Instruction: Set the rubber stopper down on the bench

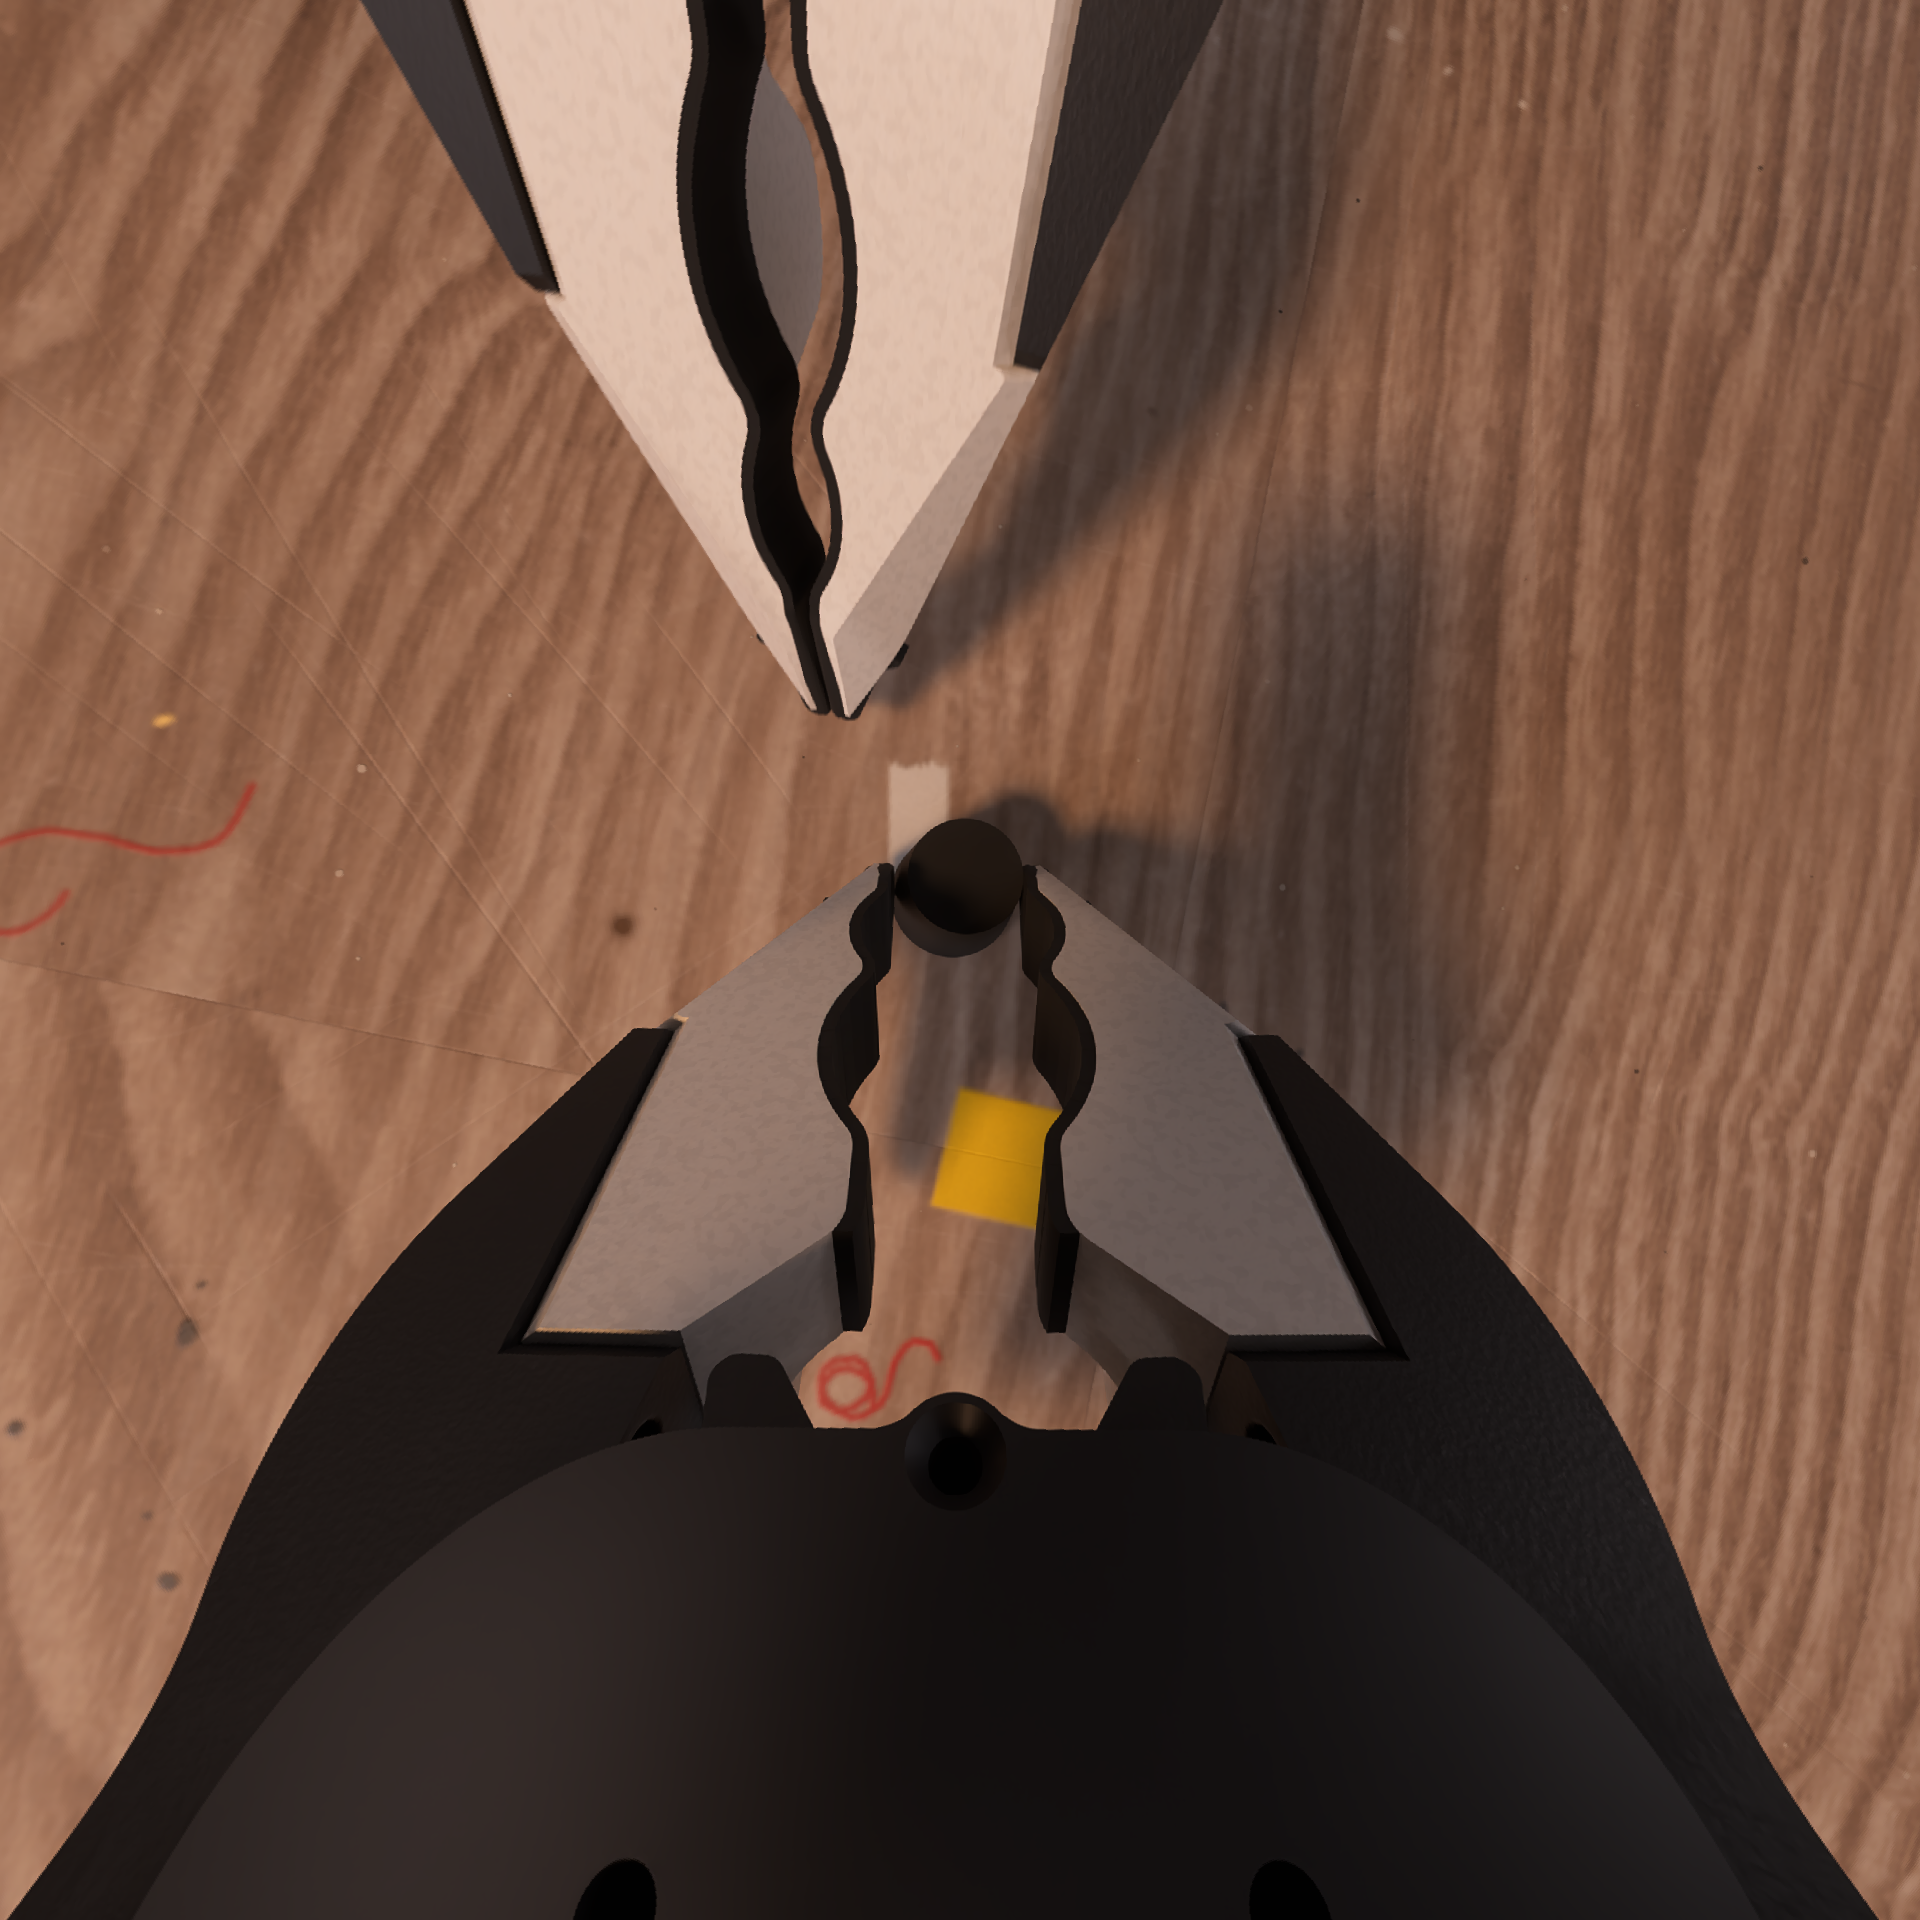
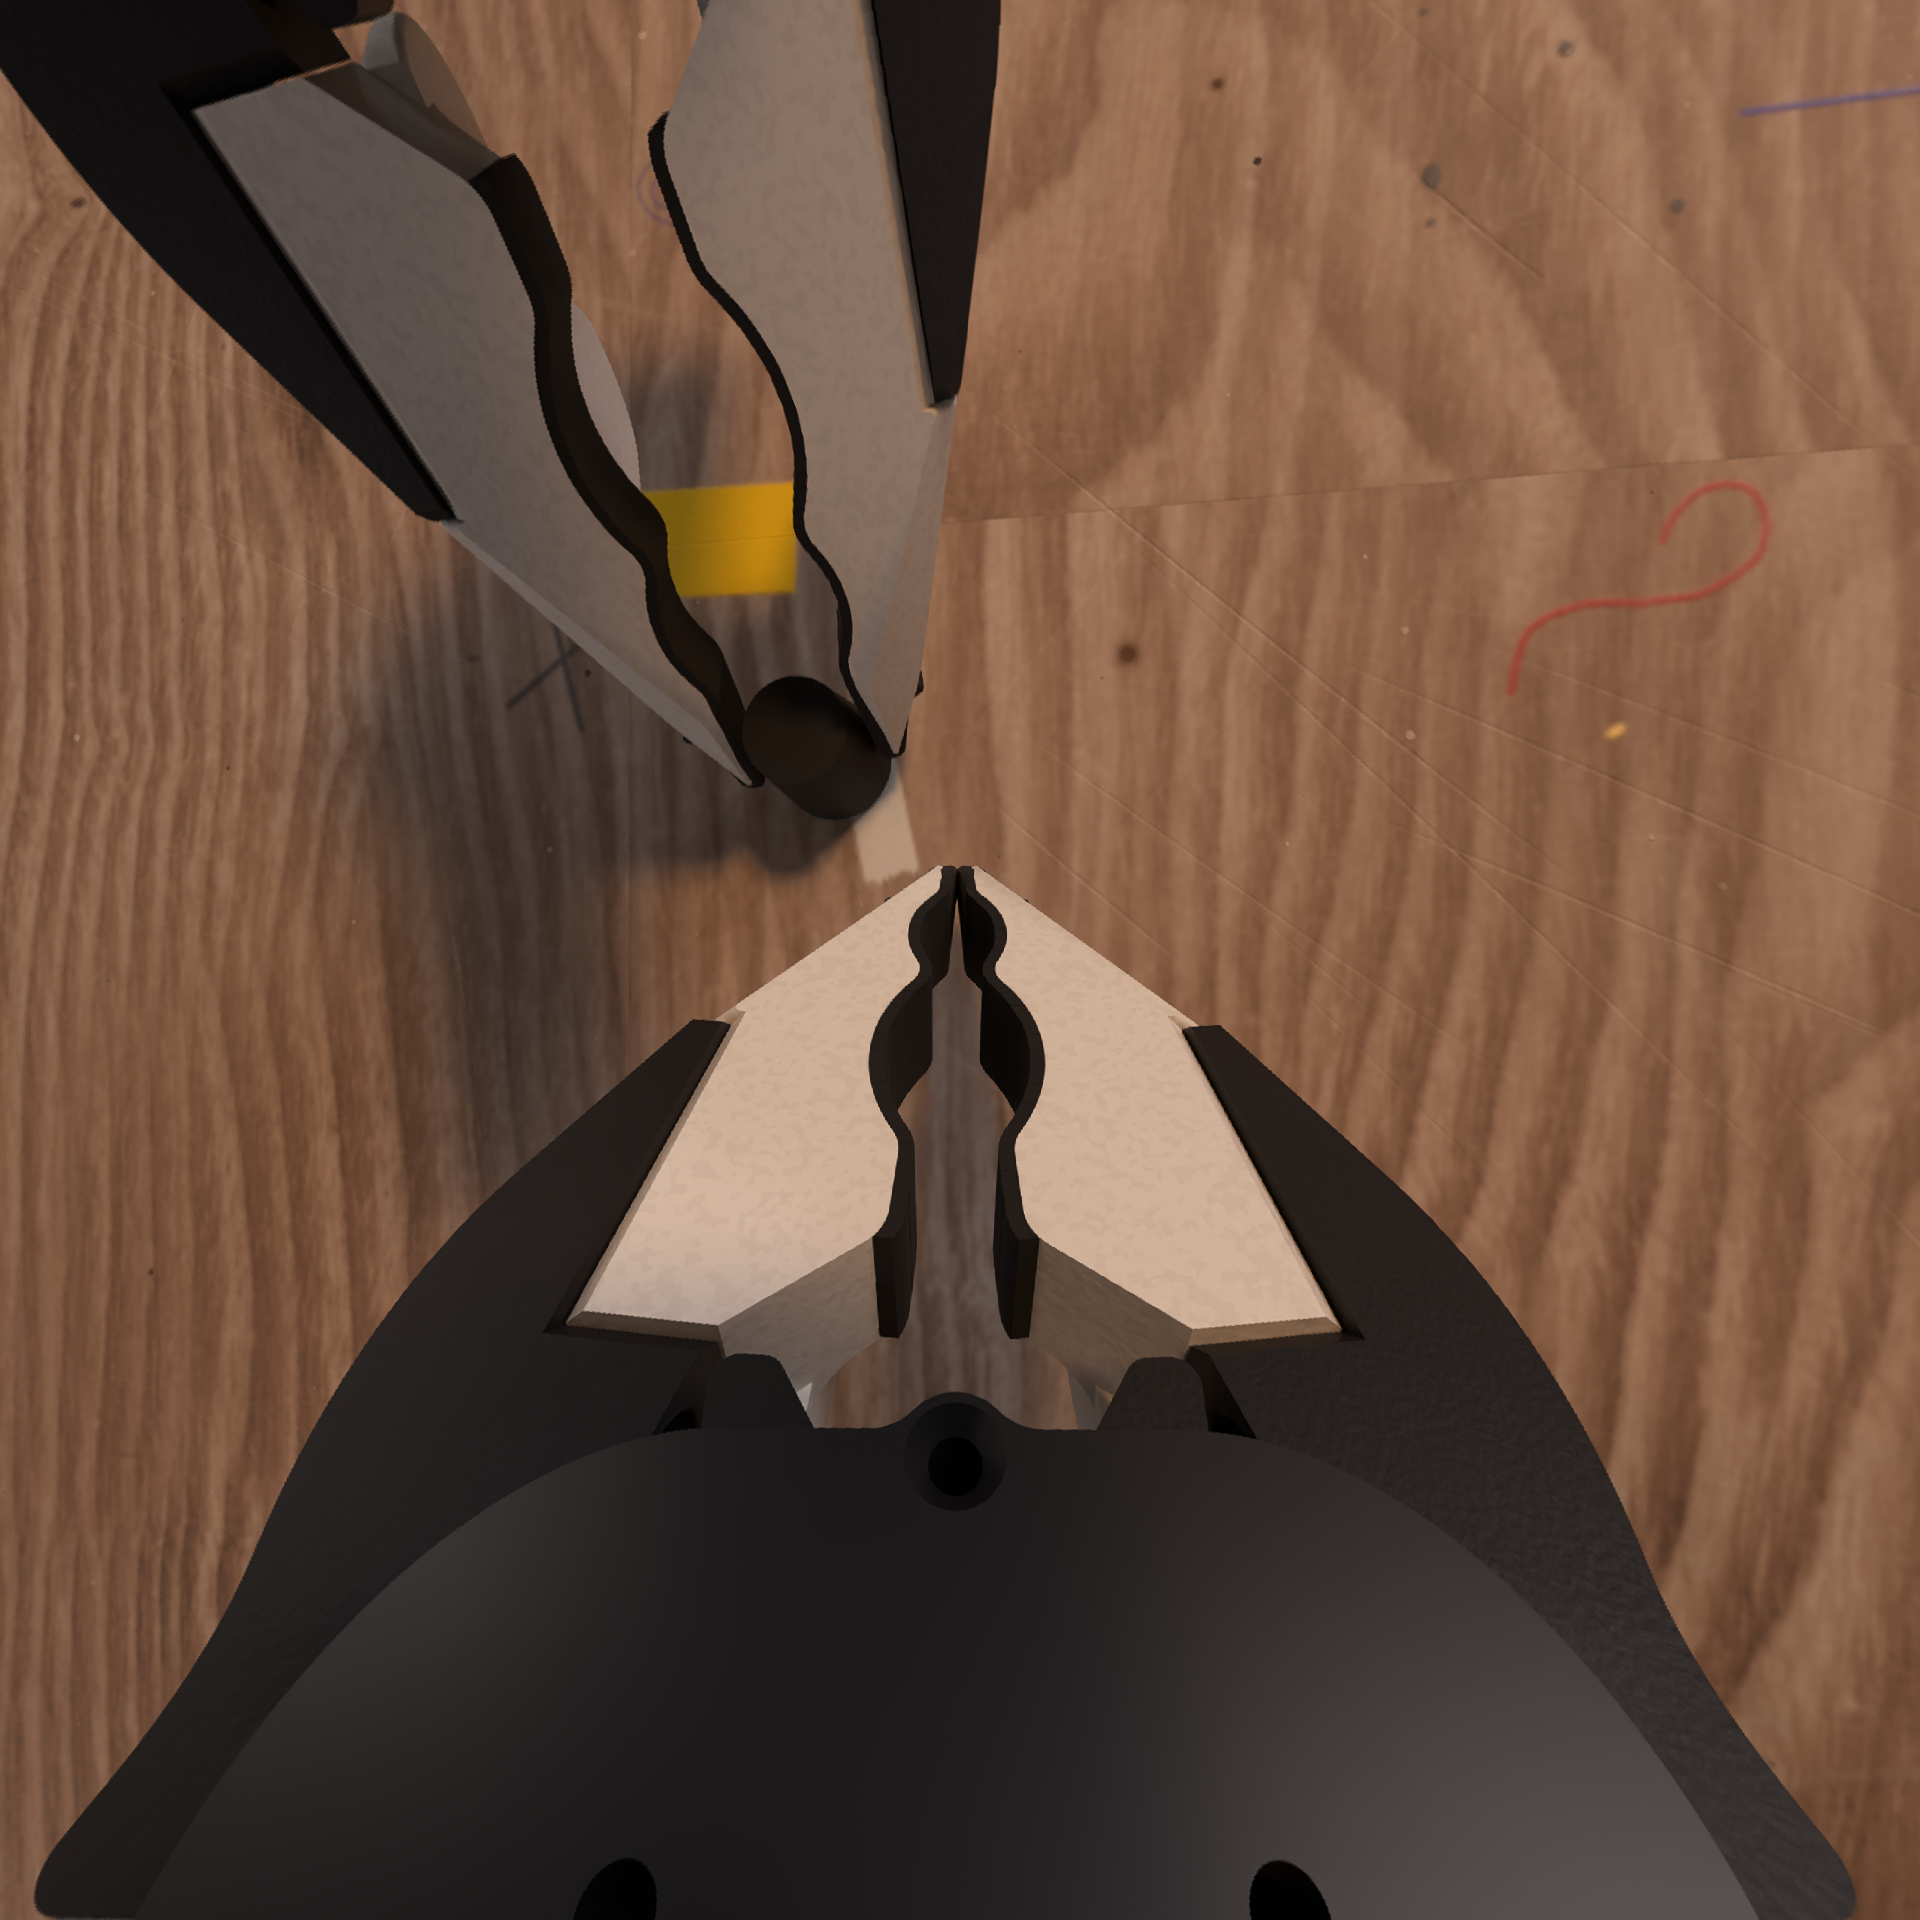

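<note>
The rubber stopper [image 1: 958,885] is a small black plug held between the tips of my left gripper [image 1: 958,878], just above the wooden bench [image 1: 312,1039]. Its shadow falls on the bench close behind it. In the right wrist view the stopper [image 2: 816,746] shows pinched in the left gripper's tips [image 2: 826,743]. My right gripper [image 2: 956,875] is shut and empty, its tips pointing at the stopper from a short way off. It also shows in the left wrist view [image 1: 834,712], facing my left gripper.
A yellow square patch [image 1: 992,1158] and a pale tape strip [image 1: 916,805] lie flat on the bench under the grippers. Red scribble marks [image 1: 156,842] and dark specks mark the wood. The yellow patch [image 2: 727,538] and a red squiggle [image 2: 1652,582] show in the right wrist view.
</note>
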Robot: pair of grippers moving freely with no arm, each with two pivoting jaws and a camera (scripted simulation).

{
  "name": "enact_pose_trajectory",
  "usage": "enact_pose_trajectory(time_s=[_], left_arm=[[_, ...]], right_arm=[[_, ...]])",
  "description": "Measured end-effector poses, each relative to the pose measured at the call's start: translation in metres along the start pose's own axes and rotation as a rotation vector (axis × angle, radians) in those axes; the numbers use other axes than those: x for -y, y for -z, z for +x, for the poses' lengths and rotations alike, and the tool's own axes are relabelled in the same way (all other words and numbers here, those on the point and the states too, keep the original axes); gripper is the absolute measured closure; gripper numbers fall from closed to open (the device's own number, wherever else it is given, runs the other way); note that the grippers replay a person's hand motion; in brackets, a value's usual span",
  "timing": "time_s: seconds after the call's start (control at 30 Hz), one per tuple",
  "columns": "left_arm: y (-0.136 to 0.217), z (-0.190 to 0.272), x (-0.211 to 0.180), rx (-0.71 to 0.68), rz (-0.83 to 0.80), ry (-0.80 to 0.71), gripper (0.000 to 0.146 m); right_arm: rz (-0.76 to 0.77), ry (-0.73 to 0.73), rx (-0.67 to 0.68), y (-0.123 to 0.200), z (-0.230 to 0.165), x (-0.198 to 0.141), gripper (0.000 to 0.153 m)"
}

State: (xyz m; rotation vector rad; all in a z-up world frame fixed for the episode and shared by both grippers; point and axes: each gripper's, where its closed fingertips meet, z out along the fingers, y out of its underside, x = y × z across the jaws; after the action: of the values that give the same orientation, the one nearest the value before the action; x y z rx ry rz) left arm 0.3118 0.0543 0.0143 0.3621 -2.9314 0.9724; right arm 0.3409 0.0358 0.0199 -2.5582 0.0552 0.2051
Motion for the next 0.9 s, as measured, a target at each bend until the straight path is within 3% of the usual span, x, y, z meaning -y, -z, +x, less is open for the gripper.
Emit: enact_pose_trajectory(time_s=[0.9], left_arm=[[-0.004, -0.009, 0.005, 0.082, 0.027, -0.027, 0.093]], right_arm=[[0.013, -0.068, -0.123, 0.01, 0.027, -0.007, 0.153]])
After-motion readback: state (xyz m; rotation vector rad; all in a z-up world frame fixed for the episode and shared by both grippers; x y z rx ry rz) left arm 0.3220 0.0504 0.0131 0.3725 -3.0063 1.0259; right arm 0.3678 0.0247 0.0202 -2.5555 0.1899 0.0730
